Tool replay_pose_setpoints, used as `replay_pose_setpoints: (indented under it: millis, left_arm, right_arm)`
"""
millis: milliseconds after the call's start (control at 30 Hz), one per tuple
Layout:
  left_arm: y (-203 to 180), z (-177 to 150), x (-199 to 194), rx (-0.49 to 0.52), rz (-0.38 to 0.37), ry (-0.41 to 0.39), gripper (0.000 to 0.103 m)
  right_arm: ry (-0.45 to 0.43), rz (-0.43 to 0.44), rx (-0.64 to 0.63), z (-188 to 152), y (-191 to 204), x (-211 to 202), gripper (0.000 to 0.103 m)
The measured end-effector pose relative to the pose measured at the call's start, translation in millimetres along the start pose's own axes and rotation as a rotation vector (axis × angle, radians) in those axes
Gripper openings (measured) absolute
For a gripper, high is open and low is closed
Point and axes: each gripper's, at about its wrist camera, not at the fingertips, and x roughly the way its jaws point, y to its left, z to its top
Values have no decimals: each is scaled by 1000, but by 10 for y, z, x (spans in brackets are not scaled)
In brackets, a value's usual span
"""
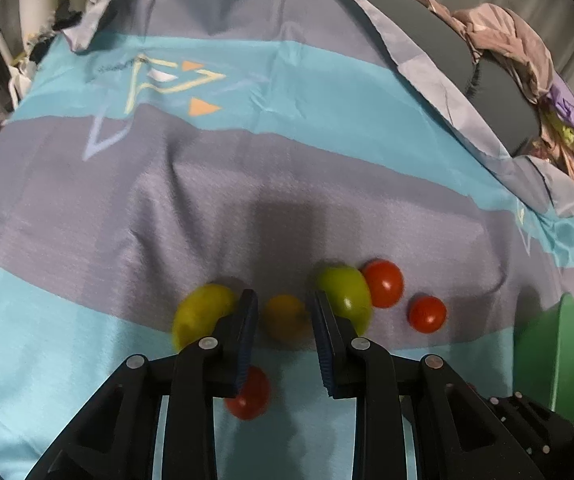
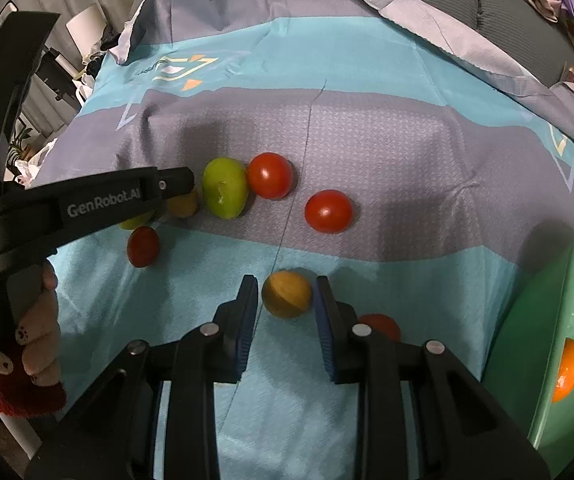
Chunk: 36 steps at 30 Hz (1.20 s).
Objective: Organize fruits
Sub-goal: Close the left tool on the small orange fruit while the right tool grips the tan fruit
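Left gripper (image 1: pixel 283 294) is pinching a small yellow-orange round fruit (image 1: pixel 285 322) between its blue-padded tips, jaws drawn in narrow, fruit sitting on the blue-and-grey striped cloth (image 1: pixel 247 200). From the right wrist view the left gripper (image 2: pixel 179 182) is pointing down over that same fruit (image 2: pixel 185 204), and a hand (image 2: pixel 39 320) with painted nails and a red knit sleeve (image 2: pixel 15 392) is gripping its handle.

Right gripper (image 2: pixel 285 280) is pinching a dull orange-brown round fruit (image 2: pixel 287 294) at its tips, jaws narrow too, fruit resting on the light blue stripe.

Loose fruit is lying around on the cloth:
- A yellow-green oval fruit (image 1: pixel 201 316) is sitting just left of the left gripper's finger.
- A green oval fruit (image 2: pixel 225 193) is touching a glossy red tomato (image 2: pixel 269 175).
- A second red tomato (image 2: pixel 329 211) is lying apart to their right.
- A darker red tomato (image 2: pixel 143 246) is lying below the left gripper.
- Another red tomato (image 2: pixel 381 326) is peeking out behind the right gripper's right finger.

A light green plastic bowl (image 2: pixel 547 320) is standing at the right edge, holding a bright orange citrus fruit (image 2: pixel 569 372). A heap of crumpled clothes (image 1: pixel 527 60) is lying at the far right, beyond the cloth.
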Motion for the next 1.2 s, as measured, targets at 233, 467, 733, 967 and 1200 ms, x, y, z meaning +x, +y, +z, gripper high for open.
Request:
replay_pose_setpoints:
  millis: [233,467,733,967,1200]
  left_arm:
    - [-89,-5,29,22,44,-12,28]
    - [-162,51,87,61,72,18,28]
    - [-207,48,132,98,79,39,28]
    - [-234,17,204,98,90,59,28]
    - [-204,-21,166,70,77,49,27]
  right_arm:
    - [-3,4,1,-2,7,-16,29]
    - [-1,4,4,0,-2,-9,28]
    - [6,-2,7,19,-24,41,28]
    - [1,4,7,23,-39,37,28]
    - [-6,0,5,27,-22,30,28]
